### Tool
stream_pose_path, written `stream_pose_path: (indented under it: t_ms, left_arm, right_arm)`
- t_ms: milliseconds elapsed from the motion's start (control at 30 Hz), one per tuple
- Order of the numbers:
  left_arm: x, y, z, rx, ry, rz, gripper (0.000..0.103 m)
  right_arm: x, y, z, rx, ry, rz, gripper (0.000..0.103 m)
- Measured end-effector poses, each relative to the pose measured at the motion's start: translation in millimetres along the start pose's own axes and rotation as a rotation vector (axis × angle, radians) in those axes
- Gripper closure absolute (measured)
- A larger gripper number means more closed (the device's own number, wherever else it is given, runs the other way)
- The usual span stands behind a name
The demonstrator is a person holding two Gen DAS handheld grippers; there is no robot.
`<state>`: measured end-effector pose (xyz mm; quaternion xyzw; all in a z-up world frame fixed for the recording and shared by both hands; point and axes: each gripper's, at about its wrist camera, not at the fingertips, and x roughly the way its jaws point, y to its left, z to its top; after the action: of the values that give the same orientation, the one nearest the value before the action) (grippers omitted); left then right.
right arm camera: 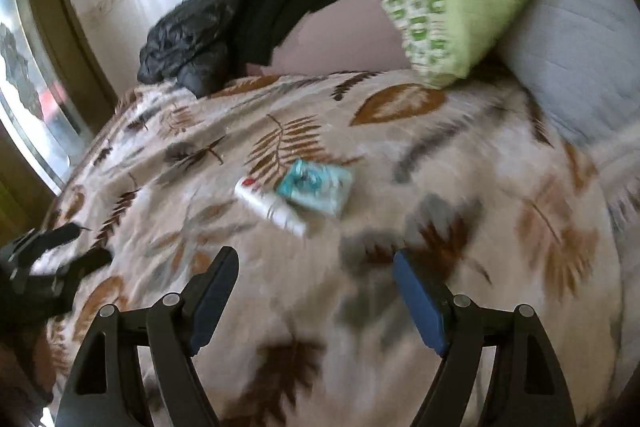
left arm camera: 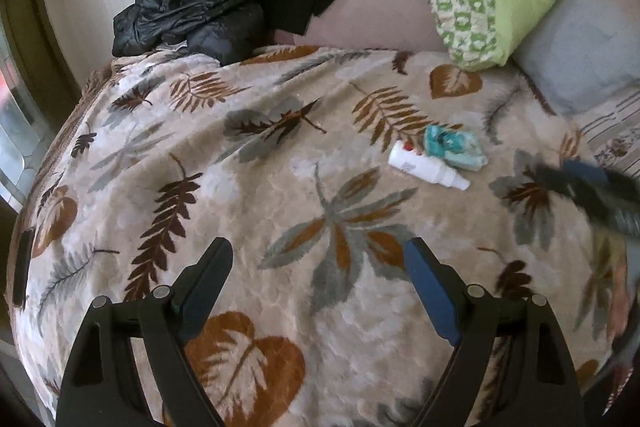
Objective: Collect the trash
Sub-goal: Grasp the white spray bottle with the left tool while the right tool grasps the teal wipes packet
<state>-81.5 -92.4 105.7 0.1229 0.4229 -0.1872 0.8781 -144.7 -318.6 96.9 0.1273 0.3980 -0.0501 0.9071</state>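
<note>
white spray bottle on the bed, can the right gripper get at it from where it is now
Probably yes. The right gripper is open and empty, and only bare leaf-print blanket lies between it and the white spray bottle. The teal packet touches the bottle's far side.

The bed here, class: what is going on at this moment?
A person holds two grippers over a leaf-patterned blanket. The left gripper and right gripper are both open and empty. A white spray bottle and a teal packet lie touching on the blanket, not yet picked up.
</note>
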Motion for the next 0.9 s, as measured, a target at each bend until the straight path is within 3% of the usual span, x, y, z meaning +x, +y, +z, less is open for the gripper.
stream_pose_path:
  t_ms: [133,333,367,433,500,567,667,733,900]
  left_arm:
    - [14.6,15.0,-0.1,-0.011,0.003,0.018,0.016]
    - [37.4,50.0,2.6,-0.091,0.044,0.042,0.016]
    - [40.1,54.4,2.8,-0.097,0.048,0.049,0.016]
    - [43.5,58.4,3.0,-0.095,0.051,0.062,0.016]
    - [47.4,56.5,4.8,-0.082,0.051,0.052,0.016]
    - [53.0,50.8,8.5,-0.076,0.054,0.023,0.016]
    - [66.0,33.9,19.5,-0.069,0.064,-0.053,0.016]
    - [75.5,18.3,28.7,-0.049,0.067,-0.086,0.016]
    - [101.3,-18.2,50.7,-0.025,0.068,-0.167,0.016]
  right_arm:
    - [50.4,9.7,16.2,-0.013,0.08,0.127,0.023]
    - [122.3,25.7,20.2,0.067,0.171,0.209,0.03]
    - [125.8,29.4,21.1,0.089,0.187,0.257,0.03]
    - [119.8,38.6,21.5,0.127,0.212,0.443,0.03]
    - [99.8,42.0,23.5,0.091,0.196,0.49,0.03]
    - [85.7,37.7,26.7,0.048,0.179,0.444,0.03]
    - [72.5,19.9,36.7,-0.038,0.13,0.26,0.018]
    - [78.5,8.7,45.2,-0.091,0.125,0.148,0.016]
    - [116.4,-6.5,66.5,-0.22,0.179,0.038,0.016]
